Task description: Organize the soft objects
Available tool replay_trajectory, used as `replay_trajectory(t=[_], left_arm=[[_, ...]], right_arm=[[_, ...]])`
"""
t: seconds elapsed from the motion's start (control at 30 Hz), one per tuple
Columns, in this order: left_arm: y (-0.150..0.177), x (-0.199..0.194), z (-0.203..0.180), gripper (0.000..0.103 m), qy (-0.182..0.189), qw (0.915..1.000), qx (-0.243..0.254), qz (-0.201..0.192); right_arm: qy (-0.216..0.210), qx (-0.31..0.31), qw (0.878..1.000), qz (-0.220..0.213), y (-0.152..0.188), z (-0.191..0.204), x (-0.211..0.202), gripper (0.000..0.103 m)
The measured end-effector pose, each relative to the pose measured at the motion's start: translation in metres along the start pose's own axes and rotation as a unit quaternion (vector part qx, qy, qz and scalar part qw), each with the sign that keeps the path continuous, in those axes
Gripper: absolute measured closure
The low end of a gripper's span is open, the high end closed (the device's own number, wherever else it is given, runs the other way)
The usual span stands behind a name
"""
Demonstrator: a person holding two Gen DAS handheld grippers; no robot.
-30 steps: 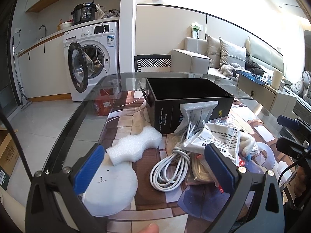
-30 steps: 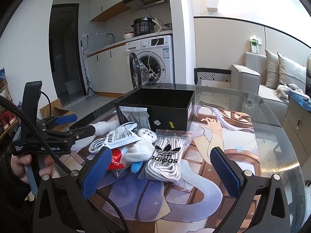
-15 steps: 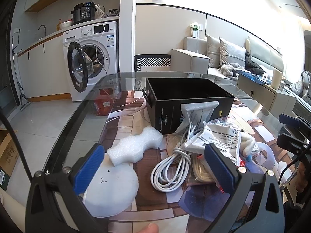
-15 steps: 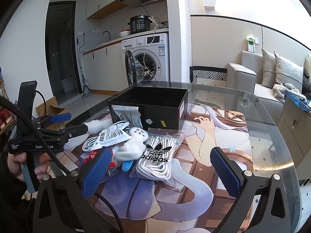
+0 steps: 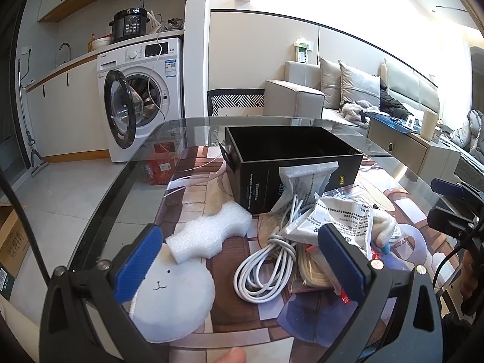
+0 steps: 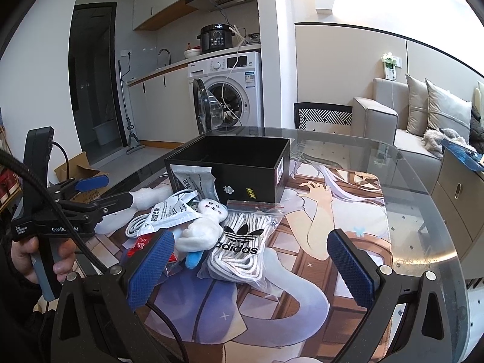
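An open black box point(image 5: 290, 157) stands on the glass table, empty as far as I see. In front of it lies a pile: a white foam piece point(image 5: 208, 233), a round white bunny-face pad point(image 5: 172, 296), a coiled white cable point(image 5: 266, 266) and printed white packets point(image 5: 338, 220). The right wrist view adds a white plush toy point(image 6: 205, 224) and a bagged bundle of white laces point(image 6: 245, 242). My left gripper point(image 5: 242, 260) hovers open above the pad and cable. Over the lace bag my right gripper point(image 6: 251, 269) is open too. Neither holds anything.
The table point(image 6: 423, 242) carries a printed mat and its curved glass edge runs close on both sides. Behind it are a washing machine point(image 5: 145, 96) with its door open, a patterned chair point(image 5: 236, 103) and a sofa point(image 5: 332, 90). A hand point(image 6: 27, 251) grips the left tool.
The right wrist view has drifted, so the box and pile sit slightly further left in it. The left gripper has barely moved. Both grippers stay open.
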State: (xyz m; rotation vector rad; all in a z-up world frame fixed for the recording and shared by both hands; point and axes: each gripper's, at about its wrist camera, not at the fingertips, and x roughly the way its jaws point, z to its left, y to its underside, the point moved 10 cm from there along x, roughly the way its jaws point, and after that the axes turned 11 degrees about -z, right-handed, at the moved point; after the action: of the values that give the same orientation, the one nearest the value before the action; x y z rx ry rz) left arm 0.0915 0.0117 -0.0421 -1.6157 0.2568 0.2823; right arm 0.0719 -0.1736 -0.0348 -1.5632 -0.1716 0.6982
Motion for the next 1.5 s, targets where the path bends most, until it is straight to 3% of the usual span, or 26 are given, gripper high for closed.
replay_trajectory(t=[0.53, 1.1, 1.5], left_arm=[[-0.007, 0.002, 0.006, 0.000, -0.001, 0.9998, 0.014, -0.016], [-0.012, 0.022, 0.023, 0.000, -0.010, 0.9998, 0.017, -0.004], [-0.005, 0.031, 0.025, 0.000, -0.002, 0.9997, 0.019, 0.015]], right_arm=[[0.013, 0.001, 1.000, 0.026, -0.001, -0.012, 0.012, 0.000], [0.046, 0.008, 0.993, 0.112, 0.019, -0.036, 0.051, 0.000], [0.006, 0.013, 0.985, 0.175, 0.039, -0.021, 0.077, 0.000]])
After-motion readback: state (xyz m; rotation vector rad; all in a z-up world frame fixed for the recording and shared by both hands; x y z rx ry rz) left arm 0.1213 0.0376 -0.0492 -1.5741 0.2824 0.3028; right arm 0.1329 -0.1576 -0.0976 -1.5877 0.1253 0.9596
